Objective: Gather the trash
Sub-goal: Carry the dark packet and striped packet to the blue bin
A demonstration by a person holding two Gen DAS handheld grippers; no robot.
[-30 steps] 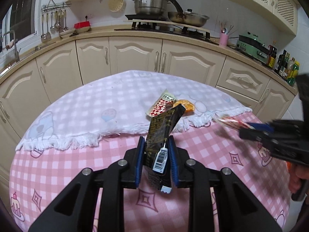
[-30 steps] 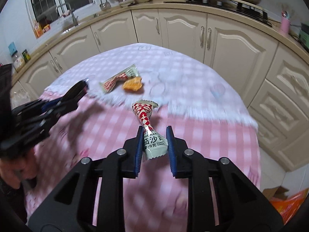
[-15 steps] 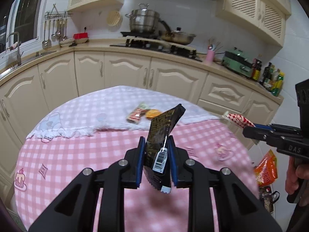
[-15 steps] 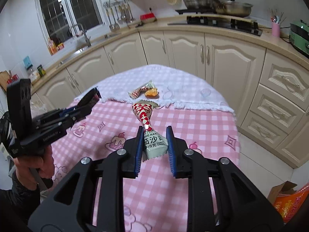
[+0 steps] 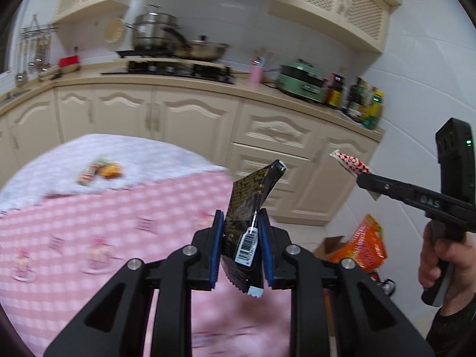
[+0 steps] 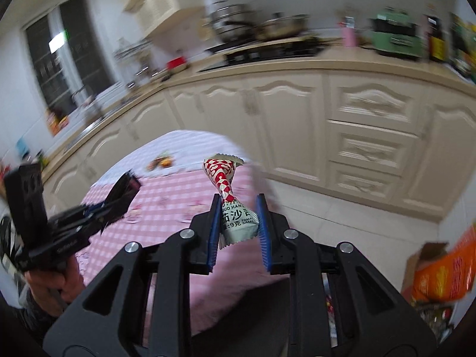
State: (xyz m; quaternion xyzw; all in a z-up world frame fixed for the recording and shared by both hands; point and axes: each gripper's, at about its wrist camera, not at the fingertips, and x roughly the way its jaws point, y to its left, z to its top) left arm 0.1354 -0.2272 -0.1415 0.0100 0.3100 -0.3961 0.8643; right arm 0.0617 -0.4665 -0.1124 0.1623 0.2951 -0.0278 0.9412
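Your left gripper (image 5: 241, 239) is clamped tight on a black wrapper (image 5: 248, 212), its blue pads pressing both faces near the lower end where the barcode label sits, so the upper part sticks up and leans right, free in the air. Your right gripper (image 6: 239, 232) is likewise closed on a red-and-white sauce packet (image 6: 230, 200), pinching the pale printed end while the twisted checkered end stands up above the pads. Both pieces are off the table (image 5: 89, 223) and carried, so you appear to be in the transport step, with the pick-ups for these two done. Both tools are held roughly level and pointing toward the far cabinets, the right one seen from the left camera out to the right past the table's edge, gripped from below by your hand (image 5: 446, 264). On the floor to the right sits an open cardboard box (image 6: 428, 251) with an orange bag (image 5: 361, 247) beside it; this looks like the drop spot, though its opening is hard to make out. The next move calls for bringing each tool over it, tipping down, and opening the pads one after the other. Far left on the white cloth (image 5: 148, 154), another wrapper and an orange scrap (image 5: 110, 170) are yet to be collected.
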